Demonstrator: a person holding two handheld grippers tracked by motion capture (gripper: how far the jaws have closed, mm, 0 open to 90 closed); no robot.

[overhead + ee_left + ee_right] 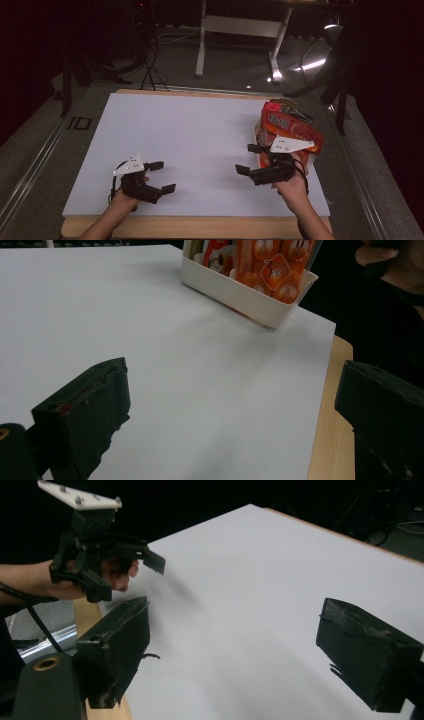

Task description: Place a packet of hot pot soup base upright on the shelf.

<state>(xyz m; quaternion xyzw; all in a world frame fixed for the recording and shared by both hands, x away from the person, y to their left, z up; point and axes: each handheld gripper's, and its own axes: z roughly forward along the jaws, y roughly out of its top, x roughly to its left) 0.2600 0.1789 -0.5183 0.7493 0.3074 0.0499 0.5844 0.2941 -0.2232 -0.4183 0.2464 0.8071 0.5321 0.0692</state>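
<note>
Where the camera above looks down, a white sheet (190, 150) covers a wooden table (200, 227) in a dark room. The left gripper (159, 176) is held in a hand (125, 197) near the sheet's front left corner, its two black jaws spread wide with nothing between them, and a pale three-cornered plate sits on top of it. The right gripper (248, 159) is held in the other hand (290, 187) near the front right, its jaws also wide apart and empty, pointing toward the middle of the sheet. Just behind that gripper, at the right edge of the sheet, stands a bin (258, 137) packed with orange and red snack packets (287, 127). Beyond the table, the legs of a white desk frame (240, 30) stand on a grey floor.

In the left gripper view, the two black jaws rise from the bottom corners, far apart, over bare white sheet. At the top, the cream-coloured bin (240, 292) rests on the sheet close to its edge, with orange packets (272, 270) standing upright inside. A strip of wooden table edge (332, 430) runs down the right.

In the right gripper view, the jaws again stand wide and empty above the sheet. At the upper left, well apart from them, the left gripper (142, 555) hangs in its hand (117, 575) over the table's edge, its jaws open, its cable trailing down.
</note>
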